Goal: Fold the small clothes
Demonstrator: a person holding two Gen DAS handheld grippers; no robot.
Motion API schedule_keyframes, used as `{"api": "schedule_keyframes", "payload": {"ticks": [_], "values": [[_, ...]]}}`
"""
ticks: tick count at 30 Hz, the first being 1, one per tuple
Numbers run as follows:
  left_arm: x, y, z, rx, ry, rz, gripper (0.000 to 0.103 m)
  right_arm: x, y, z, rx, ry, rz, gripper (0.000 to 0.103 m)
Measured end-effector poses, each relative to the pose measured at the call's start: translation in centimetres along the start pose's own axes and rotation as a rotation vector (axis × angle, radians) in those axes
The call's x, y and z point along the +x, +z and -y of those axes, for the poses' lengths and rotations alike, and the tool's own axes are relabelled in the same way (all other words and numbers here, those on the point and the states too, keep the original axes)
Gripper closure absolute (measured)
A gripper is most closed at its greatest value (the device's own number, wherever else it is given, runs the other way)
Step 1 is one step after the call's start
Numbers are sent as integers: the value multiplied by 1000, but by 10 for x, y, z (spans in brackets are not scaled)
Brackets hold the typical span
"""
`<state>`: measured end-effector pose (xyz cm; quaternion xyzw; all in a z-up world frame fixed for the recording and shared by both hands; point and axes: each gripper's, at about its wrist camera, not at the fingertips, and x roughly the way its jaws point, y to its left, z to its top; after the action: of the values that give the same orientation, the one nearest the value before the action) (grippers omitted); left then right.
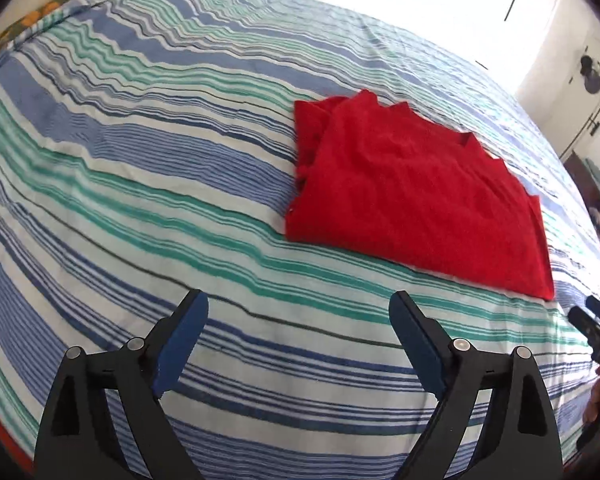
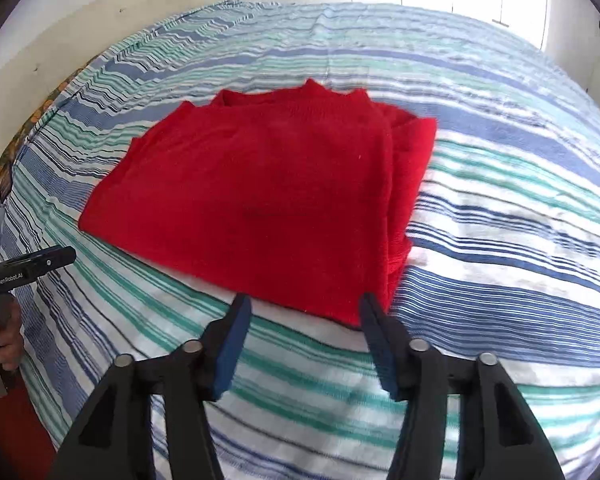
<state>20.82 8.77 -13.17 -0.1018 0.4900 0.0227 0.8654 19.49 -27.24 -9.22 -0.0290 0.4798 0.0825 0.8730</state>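
Left tool [image 1: 298, 300] has its jaws spread wide with nothing between them, just striped bedsheet [image 1: 140, 184] underneath. Right tool [image 2: 306, 304] is the same deal, jaws apart and empty, though its tips sit right at the near edge of the red shirt [image 2: 260, 200] without pinching it, as far as I can tell.

From the left tool, the shirt [image 1: 412, 196] lies ahead and off to the right, well clear of the fingers. From the right tool it's straight ahead, and just beyond the tips. It's lying flat on the bed, folded into a rough rectangle. There's a bunched stack of layers along one side: the right side seen from the right tool, the left side seen from the left one. The neckline end points away from both tools toward the far side of the bed, so the long axis runs roughly near-to-far, slightly slanted.

Nothing sits between either tool and the shirt. Each tool shows up at the edge of the other's view, and a hand [image 2: 4, 340] is gripping the left one's handle. Past the bed there's a bright window [image 1: 440, 12] and pale walls. A patterned orange and green strip [image 1: 36, 20] shows along the far left edge of the bed.
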Motion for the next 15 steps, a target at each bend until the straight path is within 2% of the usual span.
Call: {"api": "schedule_keyframes", "payload": {"ticks": [2,4,6,7,9,15], "values": [[17,-13,5,31,52,-21,9,-18,-19,-4,18,-133,30,7],[31,-30,3,95,96,-56,8,-17,-38,1,61,-167,5,7],[32,-43,2,164,102,12,4,1,-56,16,130,-194,-62,7],[30,-45,1,161,103,24,4,11,-70,23,167,-194,-92,6],[31,-43,0,155,100,16,3,11,-86,33,205,-163,-20,1],[31,-49,1,169,122,34,2,7,-91,32,188,-187,13,0]]}}
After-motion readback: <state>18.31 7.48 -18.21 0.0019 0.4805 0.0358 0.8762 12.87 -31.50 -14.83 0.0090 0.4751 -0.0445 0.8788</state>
